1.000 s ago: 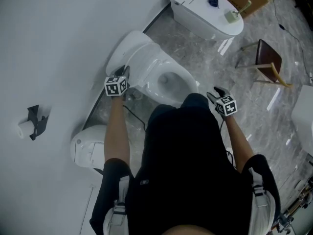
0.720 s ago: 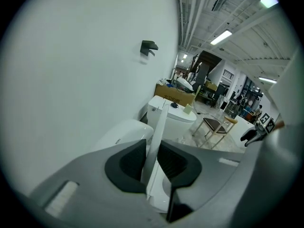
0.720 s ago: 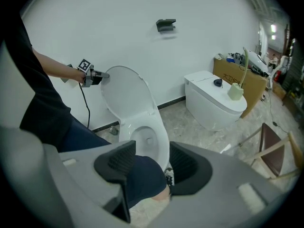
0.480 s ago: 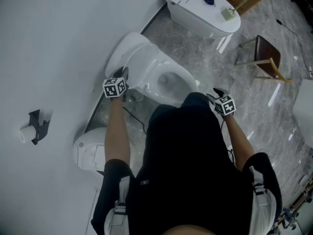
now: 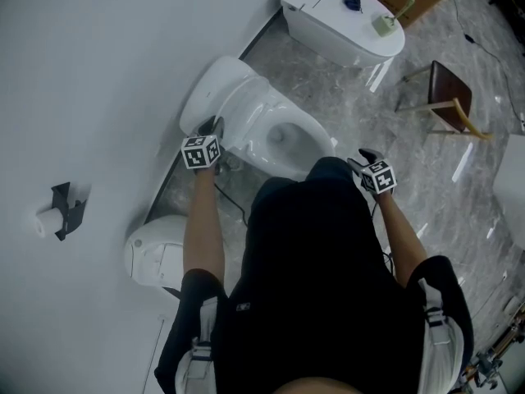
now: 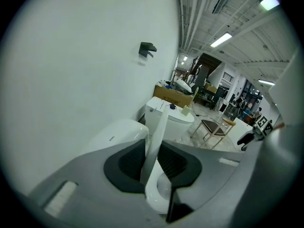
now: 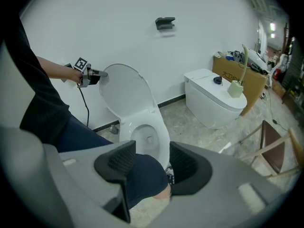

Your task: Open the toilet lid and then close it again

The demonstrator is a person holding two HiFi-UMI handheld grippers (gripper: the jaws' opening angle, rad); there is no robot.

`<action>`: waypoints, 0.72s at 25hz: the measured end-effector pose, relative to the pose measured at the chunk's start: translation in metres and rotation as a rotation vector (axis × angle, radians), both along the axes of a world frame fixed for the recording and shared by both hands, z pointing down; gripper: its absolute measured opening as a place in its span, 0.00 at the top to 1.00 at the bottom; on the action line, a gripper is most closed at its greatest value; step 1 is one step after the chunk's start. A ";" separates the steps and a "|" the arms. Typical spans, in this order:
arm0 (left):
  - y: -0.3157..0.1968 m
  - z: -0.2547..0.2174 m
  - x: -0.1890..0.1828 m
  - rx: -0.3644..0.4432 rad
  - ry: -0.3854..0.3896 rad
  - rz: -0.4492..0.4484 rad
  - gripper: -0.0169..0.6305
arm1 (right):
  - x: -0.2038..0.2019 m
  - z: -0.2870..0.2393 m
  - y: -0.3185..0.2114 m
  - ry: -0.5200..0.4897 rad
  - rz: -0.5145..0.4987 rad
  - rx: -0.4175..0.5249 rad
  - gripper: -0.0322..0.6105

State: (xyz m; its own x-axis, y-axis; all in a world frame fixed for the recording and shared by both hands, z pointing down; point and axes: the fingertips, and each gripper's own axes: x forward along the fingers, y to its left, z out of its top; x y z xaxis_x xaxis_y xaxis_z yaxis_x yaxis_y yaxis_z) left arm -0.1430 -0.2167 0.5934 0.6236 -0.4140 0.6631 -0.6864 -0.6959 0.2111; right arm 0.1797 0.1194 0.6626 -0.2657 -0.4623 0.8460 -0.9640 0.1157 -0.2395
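The white toilet (image 5: pixel 283 138) stands against the wall with its lid (image 5: pixel 215 89) raised. My left gripper (image 5: pixel 209 130) is at the lid's left edge. In the left gripper view the thin lid edge (image 6: pixel 159 127) runs upright between the pads of the left gripper (image 6: pixel 153 160). The jaws are shut on the lid and have just eased open slightly. In the right gripper view the left gripper (image 7: pixel 97 73) meets the raised lid (image 7: pixel 126 91). My right gripper (image 5: pixel 362 158) hangs open beside the person's knee, off the toilet; only a dark trouser leg shows beyond the right gripper (image 7: pixel 152 163).
A second toilet (image 5: pixel 340 19) at the back carries a bottle and a small blue thing. To the right stands a wooden chair (image 5: pixel 449 101). A white unit (image 5: pixel 152 249) sits by the wall at the lower left, with a paper holder (image 5: pixel 61 212) on the wall. A cable (image 5: pixel 230 199) hangs from the left gripper.
Almost nothing differs. The left gripper's cube sits slightly lower and further right in the head view, still at the raised lid's edge. The right gripper looks unmoved.
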 end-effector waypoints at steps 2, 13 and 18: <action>0.009 -0.001 0.003 0.012 0.001 0.001 0.86 | -0.003 -0.001 0.000 -0.004 -0.010 -0.001 0.60; 0.051 -0.003 0.020 0.030 -0.023 0.052 0.85 | -0.014 -0.004 -0.003 -0.017 -0.084 0.013 0.60; 0.073 -0.003 0.032 0.048 -0.042 0.073 0.84 | -0.010 -0.002 0.002 -0.020 -0.099 0.005 0.60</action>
